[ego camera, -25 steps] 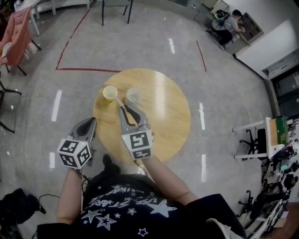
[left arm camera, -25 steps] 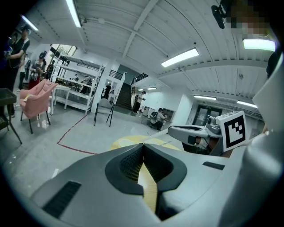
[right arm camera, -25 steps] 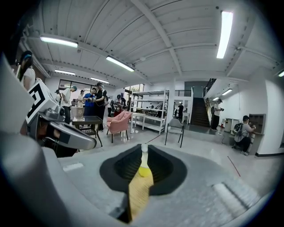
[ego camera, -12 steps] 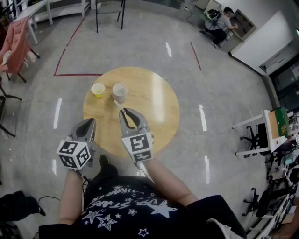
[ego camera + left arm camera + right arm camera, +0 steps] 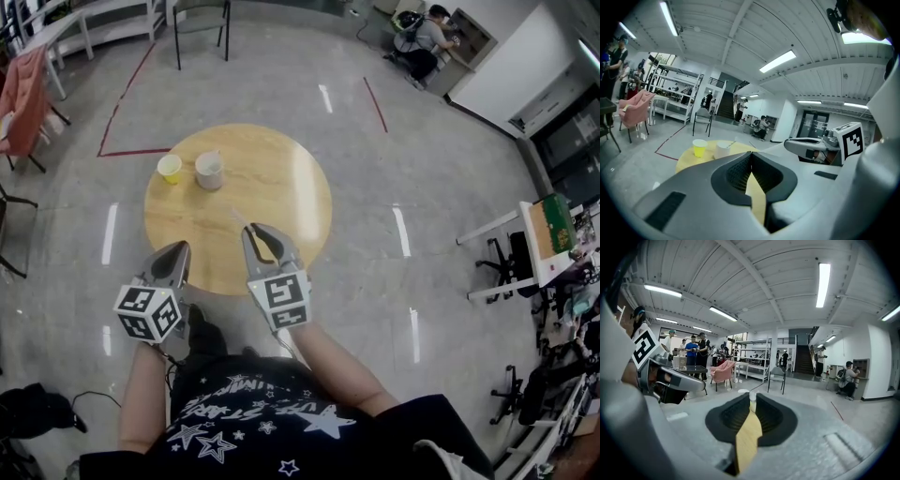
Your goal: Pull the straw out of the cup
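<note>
A round wooden table (image 5: pixel 272 187) carries a yellow cup (image 5: pixel 170 168) and a white cup (image 5: pixel 208 171) at its far left. My right gripper (image 5: pixel 251 228) hovers over the table's near edge, shut on a thin pale straw (image 5: pixel 240 218) that sticks out forward from its tips. The straw is well short of the cups. In the right gripper view the straw (image 5: pixel 752 401) shows as a white stub between the tips of my right gripper (image 5: pixel 752 397). My left gripper (image 5: pixel 180 246) hangs beside the table's near left edge, shut and empty. The left gripper view shows both cups (image 5: pixel 699 147) (image 5: pixel 723 150) ahead.
A chair (image 5: pixel 202 14) stands beyond the table, and a pink chair (image 5: pixel 19 94) at the far left. Red tape (image 5: pixel 131 150) marks the floor behind the table. A person (image 5: pixel 422 33) sits at the back right. Shelving (image 5: pixel 548 244) stands along the right.
Both grippers have drawn back from the cups toward the table's near edge, the right one carrying the straw with it. The cups stay in place.
</note>
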